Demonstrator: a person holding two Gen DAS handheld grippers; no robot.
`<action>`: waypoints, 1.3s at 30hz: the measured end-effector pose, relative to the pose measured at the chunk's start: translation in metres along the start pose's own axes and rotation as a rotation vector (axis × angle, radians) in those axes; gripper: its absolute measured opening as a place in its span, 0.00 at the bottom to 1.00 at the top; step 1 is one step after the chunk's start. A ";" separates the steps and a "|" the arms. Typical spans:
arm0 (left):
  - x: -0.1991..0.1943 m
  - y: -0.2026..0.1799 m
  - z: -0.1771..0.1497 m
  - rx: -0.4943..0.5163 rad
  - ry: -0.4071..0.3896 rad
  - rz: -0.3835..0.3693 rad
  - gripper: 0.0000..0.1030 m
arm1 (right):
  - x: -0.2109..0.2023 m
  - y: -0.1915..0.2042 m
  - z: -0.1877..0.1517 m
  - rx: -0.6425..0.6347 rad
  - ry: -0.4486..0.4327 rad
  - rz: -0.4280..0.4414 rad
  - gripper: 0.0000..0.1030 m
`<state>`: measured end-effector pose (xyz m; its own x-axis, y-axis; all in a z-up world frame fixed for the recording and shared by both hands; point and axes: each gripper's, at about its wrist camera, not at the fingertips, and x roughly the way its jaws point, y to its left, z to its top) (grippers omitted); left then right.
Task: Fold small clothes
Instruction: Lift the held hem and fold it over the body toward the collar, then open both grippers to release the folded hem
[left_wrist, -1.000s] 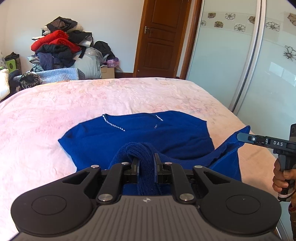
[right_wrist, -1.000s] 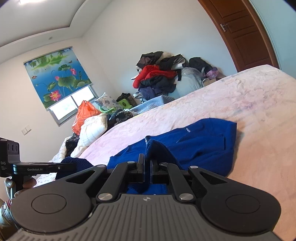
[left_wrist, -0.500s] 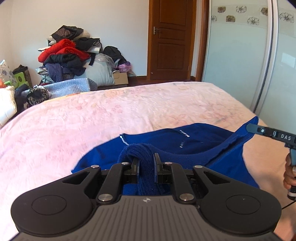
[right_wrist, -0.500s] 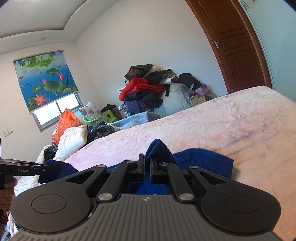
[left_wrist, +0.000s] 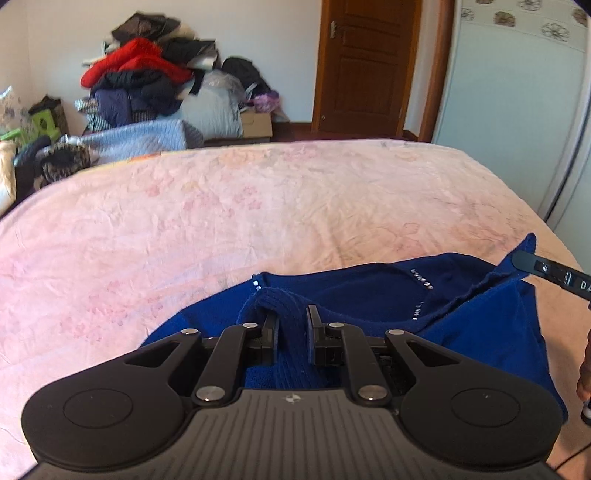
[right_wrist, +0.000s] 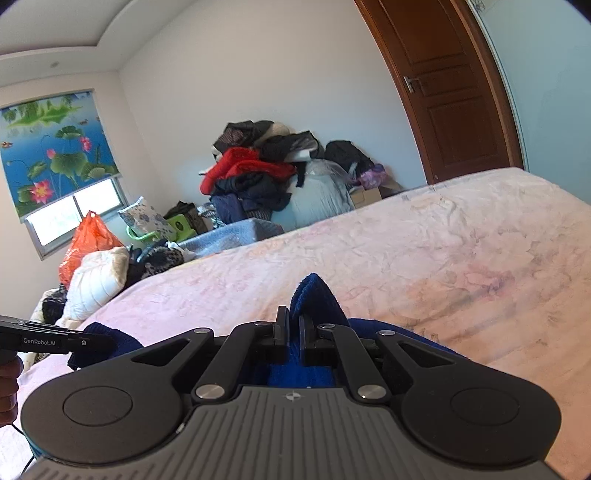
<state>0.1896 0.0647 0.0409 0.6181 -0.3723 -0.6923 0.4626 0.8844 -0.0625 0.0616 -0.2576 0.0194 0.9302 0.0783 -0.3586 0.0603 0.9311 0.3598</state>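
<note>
Presently, a blue sweater (left_wrist: 376, 291) on the pink bed (left_wrist: 221, 206) is pinched by the left claw (left_wrist: 291, 325) and right claw (right_wrist: 292, 326), one edge each.

Blue sweater (left_wrist: 376, 291) was ribbed knit; bedspread (left_wrist: 258, 206) soft, crinkled, matt cloth; door (left_wrist: 365, 62) glossy wood; grippers' casings matt black plastic.

Sweater (left_wrist: 369, 291) on the bed (left_wrist: 258, 206) at its near edge; clothes pile (left_wrist: 147, 85) behind, door (left_wrist: 365, 62) to its right.
</note>
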 end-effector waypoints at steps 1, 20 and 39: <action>0.009 0.003 0.001 -0.013 0.015 -0.002 0.13 | 0.007 -0.003 -0.001 0.006 0.009 -0.008 0.08; 0.037 0.085 0.005 -0.323 0.059 0.030 0.37 | 0.071 -0.032 -0.016 0.060 0.133 -0.095 0.08; 0.037 0.016 -0.050 0.240 0.008 0.405 0.66 | 0.044 -0.016 -0.004 -0.054 0.056 -0.131 0.50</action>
<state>0.1878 0.0794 -0.0217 0.7748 -0.0074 -0.6321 0.3195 0.8674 0.3814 0.1005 -0.2677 -0.0057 0.8938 -0.0269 -0.4477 0.1589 0.9524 0.2600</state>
